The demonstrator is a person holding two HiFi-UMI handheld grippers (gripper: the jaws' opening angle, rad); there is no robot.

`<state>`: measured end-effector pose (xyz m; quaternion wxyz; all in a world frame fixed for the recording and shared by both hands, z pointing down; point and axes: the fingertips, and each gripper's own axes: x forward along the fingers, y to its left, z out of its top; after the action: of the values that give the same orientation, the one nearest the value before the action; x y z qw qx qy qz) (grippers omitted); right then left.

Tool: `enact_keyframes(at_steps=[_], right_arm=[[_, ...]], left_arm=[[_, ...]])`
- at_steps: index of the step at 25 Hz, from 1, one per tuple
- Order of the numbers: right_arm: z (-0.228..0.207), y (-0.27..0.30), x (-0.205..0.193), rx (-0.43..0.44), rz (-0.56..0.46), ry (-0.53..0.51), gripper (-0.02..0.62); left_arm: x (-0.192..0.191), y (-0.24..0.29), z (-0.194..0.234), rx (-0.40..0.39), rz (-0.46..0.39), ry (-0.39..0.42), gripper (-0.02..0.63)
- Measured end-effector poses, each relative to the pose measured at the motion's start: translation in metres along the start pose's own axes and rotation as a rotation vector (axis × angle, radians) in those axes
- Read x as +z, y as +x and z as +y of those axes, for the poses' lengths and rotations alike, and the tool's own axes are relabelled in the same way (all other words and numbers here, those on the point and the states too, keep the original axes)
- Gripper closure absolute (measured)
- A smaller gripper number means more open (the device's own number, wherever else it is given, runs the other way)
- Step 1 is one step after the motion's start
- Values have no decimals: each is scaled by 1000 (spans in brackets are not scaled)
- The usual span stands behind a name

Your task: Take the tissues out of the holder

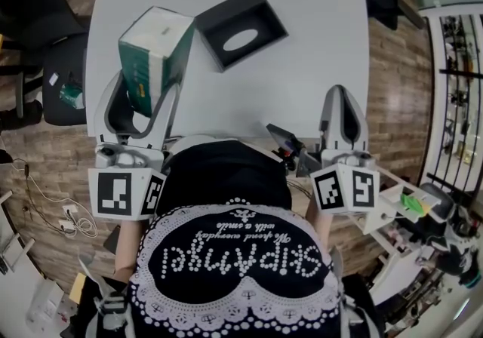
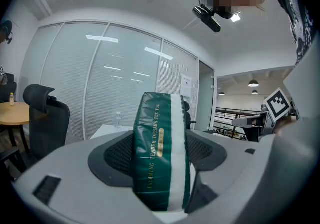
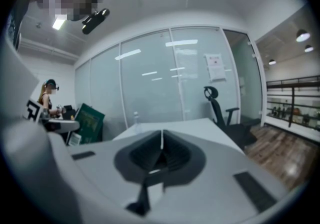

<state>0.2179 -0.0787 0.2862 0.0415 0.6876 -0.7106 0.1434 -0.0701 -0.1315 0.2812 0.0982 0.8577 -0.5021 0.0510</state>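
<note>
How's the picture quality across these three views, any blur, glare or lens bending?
Head view: evenly lit, sharp, table bright but not washed out. Left gripper view: strong fisheye, dark corners, tissue pack crisp enough to show its gold print, bright light streaks on the glass wall. Right gripper view: same fisheye, the right gripper, jaws shut, looks soft, the room behind clearer.

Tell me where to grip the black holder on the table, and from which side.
Pinch the near right wall of the holder from above with the empty right gripper: it seems to lie open side up, so one jaw fits inside; the left gripper holds the tissue pack.
</note>
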Motion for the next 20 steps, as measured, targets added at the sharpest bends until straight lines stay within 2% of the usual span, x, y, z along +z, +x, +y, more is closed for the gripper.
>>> enact_keyframes(at_steps=[20], right_arm=[[-3,-1,2,-8,-7,-1,561]], left_arm=[[1,0,2,5,1,4,267]])
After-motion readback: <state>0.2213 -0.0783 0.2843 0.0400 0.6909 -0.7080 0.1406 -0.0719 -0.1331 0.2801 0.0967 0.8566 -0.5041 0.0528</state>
